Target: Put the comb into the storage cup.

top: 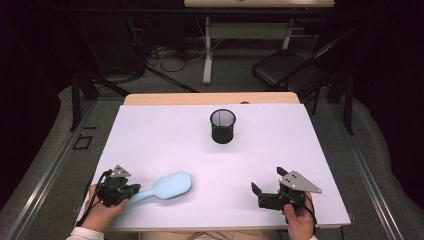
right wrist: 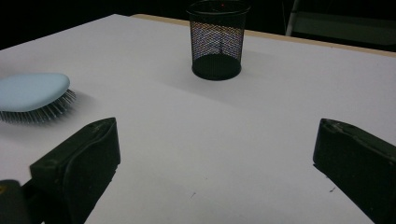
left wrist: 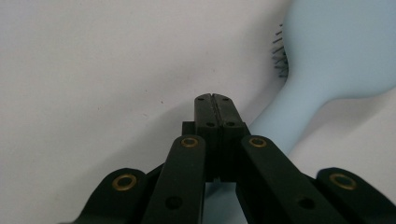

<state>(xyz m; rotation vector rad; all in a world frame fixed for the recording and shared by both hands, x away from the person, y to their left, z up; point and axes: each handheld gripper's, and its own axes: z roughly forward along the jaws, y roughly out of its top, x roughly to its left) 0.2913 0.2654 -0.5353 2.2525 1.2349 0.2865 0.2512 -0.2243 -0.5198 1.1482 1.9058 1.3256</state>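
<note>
The light blue hairbrush lies on the white desk at about 7 o'clock from the middle of the desk, bristles down and its smooth back up. Its oval head points toward 2 o'clock and its handle runs back toward 8 o'clock, to the left tool. This way the handle is the nearest part for the left hand, which probably is why the person approaches from that end.

In the left gripper view the jaws of the left tool stand fully closed, pad against pad, with nothing between them. The brush handle passes just beside them, on the right in that view, and partly under the tool. So the brush is not gripped; whether the tool touches the handle cannot be told.

The right tool rests at about 5 o'clock, well apart from the brush, with its jaws wide open and empty. It points toward the black mesh cup, which stands upright at about 12 o'clock from the middle. The cup looks empty, so it is likely the place where the brush will go, handle first.

The left tool would have to open before it can take the handle.
</note>
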